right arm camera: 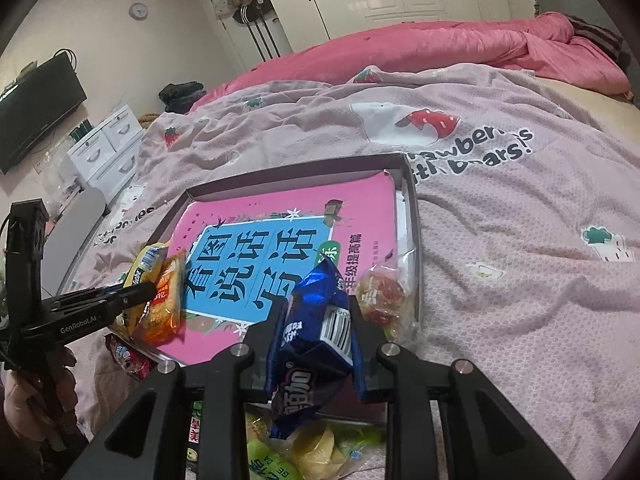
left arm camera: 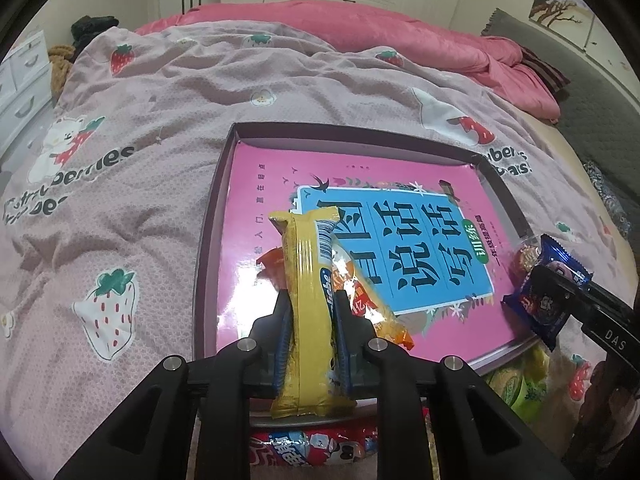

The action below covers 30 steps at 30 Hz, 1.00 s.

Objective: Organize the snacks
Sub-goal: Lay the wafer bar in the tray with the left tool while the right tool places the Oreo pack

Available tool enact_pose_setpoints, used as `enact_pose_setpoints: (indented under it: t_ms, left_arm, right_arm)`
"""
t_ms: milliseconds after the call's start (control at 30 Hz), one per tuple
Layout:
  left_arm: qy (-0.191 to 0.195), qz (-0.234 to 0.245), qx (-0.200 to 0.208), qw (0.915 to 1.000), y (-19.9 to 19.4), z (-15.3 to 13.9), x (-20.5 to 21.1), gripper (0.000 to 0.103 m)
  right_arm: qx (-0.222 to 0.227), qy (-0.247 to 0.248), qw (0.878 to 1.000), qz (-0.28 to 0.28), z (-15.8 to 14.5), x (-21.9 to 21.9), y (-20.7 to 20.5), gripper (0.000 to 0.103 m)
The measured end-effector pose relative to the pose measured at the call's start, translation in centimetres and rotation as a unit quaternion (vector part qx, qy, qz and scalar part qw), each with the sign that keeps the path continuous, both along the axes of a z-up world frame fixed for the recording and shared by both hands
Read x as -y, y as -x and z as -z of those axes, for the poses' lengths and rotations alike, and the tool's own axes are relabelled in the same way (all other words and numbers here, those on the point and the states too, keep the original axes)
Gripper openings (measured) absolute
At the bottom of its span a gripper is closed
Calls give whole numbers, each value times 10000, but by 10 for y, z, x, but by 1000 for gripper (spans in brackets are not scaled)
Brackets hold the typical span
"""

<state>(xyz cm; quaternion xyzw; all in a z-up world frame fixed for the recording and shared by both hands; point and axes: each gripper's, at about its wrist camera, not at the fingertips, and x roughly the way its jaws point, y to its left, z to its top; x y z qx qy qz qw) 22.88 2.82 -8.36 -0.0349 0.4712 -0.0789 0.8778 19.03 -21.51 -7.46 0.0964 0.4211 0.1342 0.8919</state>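
Note:
My left gripper (left arm camera: pixel 312 296) is shut on a long yellow snack bar (left arm camera: pixel 306 248), held lengthwise over the near left part of a shallow dark box (left arm camera: pixel 352 130). A pink book (left arm camera: pixel 400 208) lines the box. An orange packet (left arm camera: pixel 372 300) lies on the book just under the bar. My right gripper (right arm camera: pixel 318 304) is shut on a blue snack packet (right arm camera: pixel 316 344) above the box's near right corner. A clear-wrapped red sweet (right arm camera: pixel 380 296) rests against the box's right wall (right arm camera: pixel 412 216). The right wrist view also shows the left gripper (right arm camera: pixel 140 292) with the yellow bar (right arm camera: pixel 144 264).
The box sits on a pink strawberry-print blanket (left arm camera: pixel 160 140) on a bed. A red snack bag (left arm camera: pixel 312 450) and green packets (right arm camera: pixel 280 456) lie on the blanket in front of the box. A pink quilt (right arm camera: pixel 440 48) is bunched at the far side. White drawers (right arm camera: pixel 104 148) stand left of the bed.

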Motion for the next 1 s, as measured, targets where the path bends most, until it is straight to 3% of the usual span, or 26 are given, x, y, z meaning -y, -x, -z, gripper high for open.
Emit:
enact_pose_setpoints:
  t_ms: [400, 467, 533, 700, 1000]
  left_arm:
    - [-46, 28, -11, 10000, 2, -1, 0, 27]
    - [-59, 43, -3, 10000, 3, 0, 1, 28]
    - [-47, 45, -8, 10000, 2, 0, 1, 29]
    - [-66, 46, 4, 10000, 3, 0, 0, 31]
    - [-29, 31, 17, 10000, 3, -3, 0, 46]
  right_arm:
    - [132, 78, 9999, -27, -6, -1, 5, 34]
    - [186, 180, 9997, -23, -9, -2, 6, 45]
    - [236, 186, 9995, -9, -11, 0, 6, 48]
    - [135, 70, 9998, 87, -7, 6, 4, 48]
    - [199, -56, 9998, 20, -12, 8, 6, 49]
